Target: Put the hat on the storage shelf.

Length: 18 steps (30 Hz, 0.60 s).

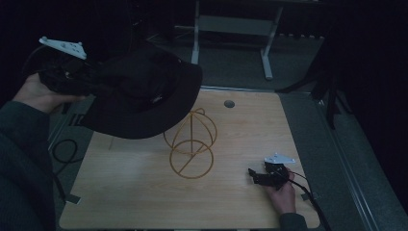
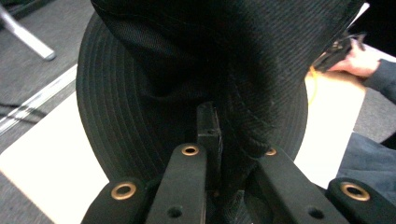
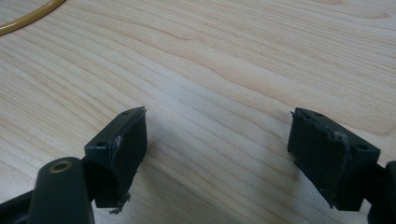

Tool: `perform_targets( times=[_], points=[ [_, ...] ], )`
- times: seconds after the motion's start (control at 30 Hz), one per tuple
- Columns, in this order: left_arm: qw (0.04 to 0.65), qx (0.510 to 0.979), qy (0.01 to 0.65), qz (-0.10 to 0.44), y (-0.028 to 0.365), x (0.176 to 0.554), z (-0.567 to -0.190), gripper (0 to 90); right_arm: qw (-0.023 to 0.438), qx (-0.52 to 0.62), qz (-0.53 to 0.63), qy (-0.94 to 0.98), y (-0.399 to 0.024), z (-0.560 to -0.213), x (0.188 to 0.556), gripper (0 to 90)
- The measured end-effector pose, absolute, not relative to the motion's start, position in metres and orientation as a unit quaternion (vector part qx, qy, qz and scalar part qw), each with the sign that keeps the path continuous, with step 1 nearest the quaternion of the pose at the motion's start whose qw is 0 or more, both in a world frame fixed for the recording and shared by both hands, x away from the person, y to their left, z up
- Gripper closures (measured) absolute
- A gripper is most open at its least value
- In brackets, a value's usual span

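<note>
High view: left gripper [image 1: 94,79] fingers are pinching the soft, light black hat [image 1: 144,91] by its floppy brim above the wire stand [image 1: 191,144], while right gripper [image 1: 257,177] fingers are resting wide apart, holding nothing.

High view: fixed overhead, facing forward and down across the pale wooden tabletop [image 1: 144,192]; left gripper view: close behind its jaws, pressed against the black brimmed fabric hat [image 2: 187,70], facing across the table toward the far hand; right gripper view: low, very near the wood grain; shared with high view: yellow wire ring stand [image 1: 191,144], table surface.
</note>
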<state>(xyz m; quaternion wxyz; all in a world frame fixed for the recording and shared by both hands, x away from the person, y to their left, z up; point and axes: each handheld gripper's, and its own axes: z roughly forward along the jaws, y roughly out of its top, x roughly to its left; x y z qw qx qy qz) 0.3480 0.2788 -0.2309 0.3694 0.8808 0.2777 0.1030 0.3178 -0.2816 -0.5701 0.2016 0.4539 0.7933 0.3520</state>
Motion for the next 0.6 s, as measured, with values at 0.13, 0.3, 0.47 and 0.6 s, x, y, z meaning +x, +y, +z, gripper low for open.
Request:
perform_targets(
  times=[0.13, 0.3, 0.47, 0.6],
  points=[
    [0.385, 0.881, 0.260, 0.087, 0.267, 0.347, -0.226, 88.4, 0.201, 0.453, 0.352, 0.794, -0.282, -0.570, 0.318, 19.7],
    [0.380, 0.889, 0.241, 0.080, 0.249, 0.347, -0.225, 88.4, 0.201, 0.453, 0.352, 0.794, -0.282, -0.570, 0.318, 19.7],
    [0.363, 0.899, 0.235, 0.077, 0.230, 0.350, -0.232, 88.2, 0.201, 0.453, 0.352, 0.794, -0.282, -0.570, 0.318, 19.7],
    [0.351, 0.904, 0.233, 0.074, 0.216, 0.354, -0.240, 88.2, 0.201, 0.453, 0.352, 0.794, -0.282, -0.570, 0.318, 19.7]
  ],
)
